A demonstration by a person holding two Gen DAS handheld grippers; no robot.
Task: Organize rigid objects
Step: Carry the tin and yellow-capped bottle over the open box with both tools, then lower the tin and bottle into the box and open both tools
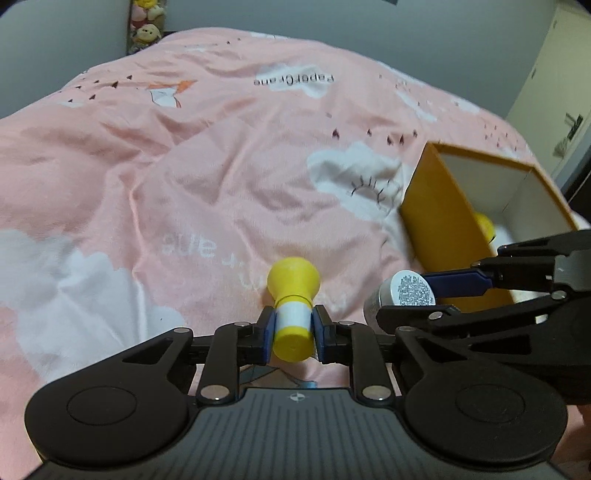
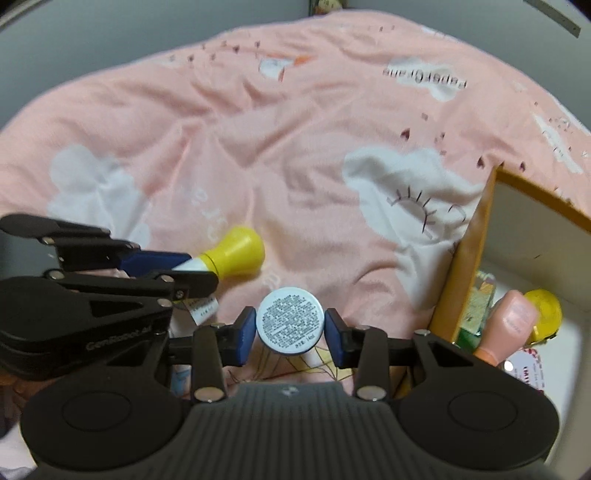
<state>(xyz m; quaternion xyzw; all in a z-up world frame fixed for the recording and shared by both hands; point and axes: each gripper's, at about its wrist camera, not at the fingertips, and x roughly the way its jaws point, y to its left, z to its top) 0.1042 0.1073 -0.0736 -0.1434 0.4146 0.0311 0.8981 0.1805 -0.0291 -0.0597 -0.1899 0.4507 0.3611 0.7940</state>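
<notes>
Left wrist view
Left gripper (image 1: 293, 332): we see it clenched on the yellow-and-white bottle (image 1: 293, 310), its blue pads pressing the white band from both sides.
Yellow-and-white bottle: it lies along the fingers, flared yellow end pointing ahead, held just above the pink bedspread (image 1: 221, 166).
Right gripper (image 1: 436, 295): it enters from our right, beside the left gripper, and grasps the small silver jar (image 1: 402, 295); one blue finger lies against the jar's far side.
Orange box (image 1: 439, 218): ahead and to the right of the left gripper, open, white inside; a yellow item (image 1: 485, 225) shows within it, too blurred for us to name.
Plush toys (image 1: 146, 26): far ahead to the left, at the bed's far edge.

Right wrist view
Right gripper (image 2: 289, 328): we find it closed on the small silver jar (image 2: 289, 321), the jar's round printed face turned toward the camera, between the two blue pads.
Left gripper (image 2: 192, 269): to the left of the right gripper and near it, holding the yellow-and-white bottle (image 2: 236, 254), whose yellow end sticks out past the fingers.
Orange box (image 2: 461, 273): just right of the right gripper; inside we see a pink tube (image 2: 511, 321), a yellow round item (image 2: 545, 314) and a green packet (image 2: 474, 317).
Pink bedspread (image 2: 258, 147): it fills the scene ahead, with white cloud prints.
</notes>
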